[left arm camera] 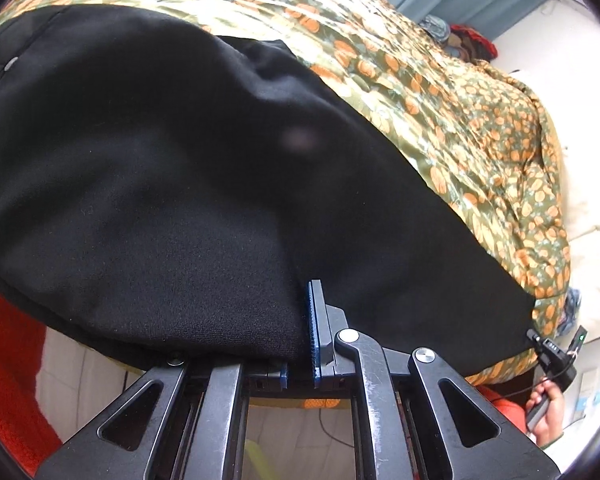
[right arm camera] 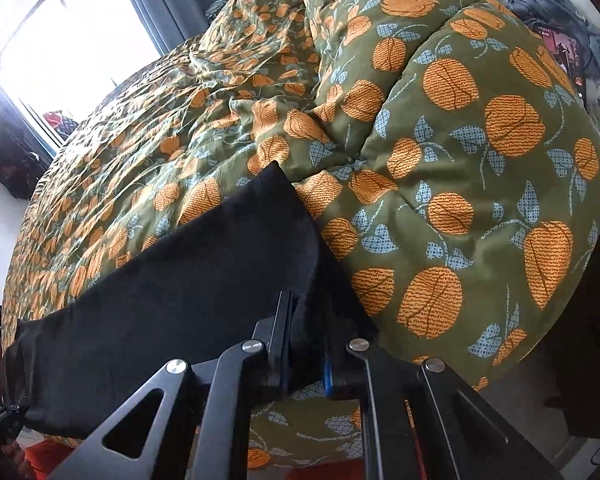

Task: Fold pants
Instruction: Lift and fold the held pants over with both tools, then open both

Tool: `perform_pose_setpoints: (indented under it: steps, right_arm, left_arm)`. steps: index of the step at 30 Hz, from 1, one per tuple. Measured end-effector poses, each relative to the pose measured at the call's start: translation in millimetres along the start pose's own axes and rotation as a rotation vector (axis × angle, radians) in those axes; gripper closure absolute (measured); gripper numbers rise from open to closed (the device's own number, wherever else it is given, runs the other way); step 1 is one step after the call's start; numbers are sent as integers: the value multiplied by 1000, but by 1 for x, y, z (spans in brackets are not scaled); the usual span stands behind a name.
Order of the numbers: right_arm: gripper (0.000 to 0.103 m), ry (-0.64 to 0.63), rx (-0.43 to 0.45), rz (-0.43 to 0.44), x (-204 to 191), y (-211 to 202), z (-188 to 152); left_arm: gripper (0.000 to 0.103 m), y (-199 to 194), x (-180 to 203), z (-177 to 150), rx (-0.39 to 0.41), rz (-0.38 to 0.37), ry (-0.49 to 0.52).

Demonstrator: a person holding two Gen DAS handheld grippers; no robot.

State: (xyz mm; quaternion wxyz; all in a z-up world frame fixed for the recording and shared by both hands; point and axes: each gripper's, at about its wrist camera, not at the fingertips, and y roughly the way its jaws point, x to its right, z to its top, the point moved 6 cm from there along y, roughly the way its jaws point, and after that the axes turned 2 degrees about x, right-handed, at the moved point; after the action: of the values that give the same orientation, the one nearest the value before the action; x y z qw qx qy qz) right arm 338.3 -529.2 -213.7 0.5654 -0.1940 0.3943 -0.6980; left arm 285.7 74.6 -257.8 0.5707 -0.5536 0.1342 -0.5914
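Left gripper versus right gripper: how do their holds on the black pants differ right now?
The left gripper pinches a broad, wide end of the black pants, which hides one finger; the right gripper pinches a narrow end beside a puffy fold of the quilt, both fingers showing. Both are shut on cloth over the bed.

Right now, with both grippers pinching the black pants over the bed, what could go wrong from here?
1. The right gripper holds only a narrow bunch of the black pants near an edge; that little fabric could slip free as the fold is laid.
2. The puffy, wrinkled comforter is uneven, so the fold may land crooked or creased.
3. In the left wrist view the pants drape over the left gripper and hide one finger, so the cloth could snag on release.
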Motion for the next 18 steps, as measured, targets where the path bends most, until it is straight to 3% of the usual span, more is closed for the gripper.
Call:
perform_pose_setpoints:
  steps: [10,14,18]
  right_arm:
    - [91,18,-14,-11,-2,9,-2]
    - [91,24,-15,-4,-1,9,-3]
    - [91,25,-15,-3,0,9,-3]
  left_arm:
    - [94,-2,0,-2,-6,-5,3]
    - [82,-10,-12,0,-2,-64,-97]
    - [81,-26,-30,4,43,-91,-161]
